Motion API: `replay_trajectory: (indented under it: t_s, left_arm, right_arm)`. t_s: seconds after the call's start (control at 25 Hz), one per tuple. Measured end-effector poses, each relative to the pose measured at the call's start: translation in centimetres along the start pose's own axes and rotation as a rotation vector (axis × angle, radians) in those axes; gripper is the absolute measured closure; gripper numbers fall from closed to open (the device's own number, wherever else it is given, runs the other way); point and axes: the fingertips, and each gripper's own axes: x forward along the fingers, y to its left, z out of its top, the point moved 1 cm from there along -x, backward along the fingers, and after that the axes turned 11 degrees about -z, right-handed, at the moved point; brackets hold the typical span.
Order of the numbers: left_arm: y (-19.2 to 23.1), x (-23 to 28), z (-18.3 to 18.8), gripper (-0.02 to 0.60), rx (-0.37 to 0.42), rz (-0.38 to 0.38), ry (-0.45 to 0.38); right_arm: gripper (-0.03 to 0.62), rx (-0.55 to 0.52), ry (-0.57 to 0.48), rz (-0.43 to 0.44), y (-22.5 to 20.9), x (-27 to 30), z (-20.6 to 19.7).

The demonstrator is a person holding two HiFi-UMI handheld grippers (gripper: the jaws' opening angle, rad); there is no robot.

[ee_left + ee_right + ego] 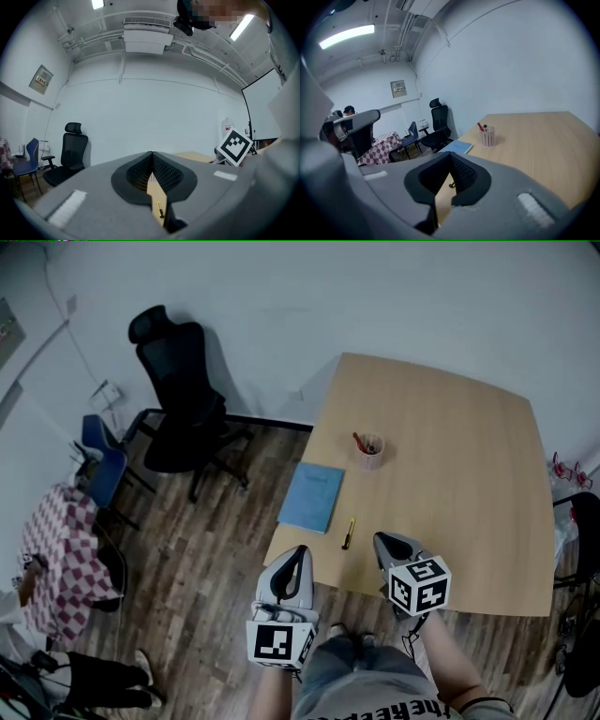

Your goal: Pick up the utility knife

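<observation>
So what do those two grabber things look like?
Both are grey, rounded shells, the left gripper and the right gripper, with black ridged pads inside the jaws. Each carries a white cube printed with black square markers.

The grey left claw [299,550] and right claw [381,539] bear black-and-white marker cubes [419,585]; the shirt [367,679] is grey.

Office room, wooden table [450,484], black swivel chair [183,381] (projection screen [262,112] by wall)
</observation>
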Motion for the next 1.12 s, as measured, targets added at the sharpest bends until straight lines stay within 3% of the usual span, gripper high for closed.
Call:
replay_trajectory:
  t_s: [0.32,0.68,1.12]
  left_arm:
    - [2.4,0.9,-1.4,0.561,-0.037,-0.021,0.033]
    - [4.3,0.9,-2.3,0.561,-0.055,-0.017,0.048]
    - [6.5,0.9,-3.3,0.561,-0.076,0.01,0.067]
  right_arm:
    - [0.592,0.076,0.144,-0.065,-1.0,2.9,-3.1]
    - [0.589,0.181,0.242,-0.075,-0.6,6.0,-4.8]
    - [0.499,0.257,0.382,-0.096,0.2,10.2,-8.7]
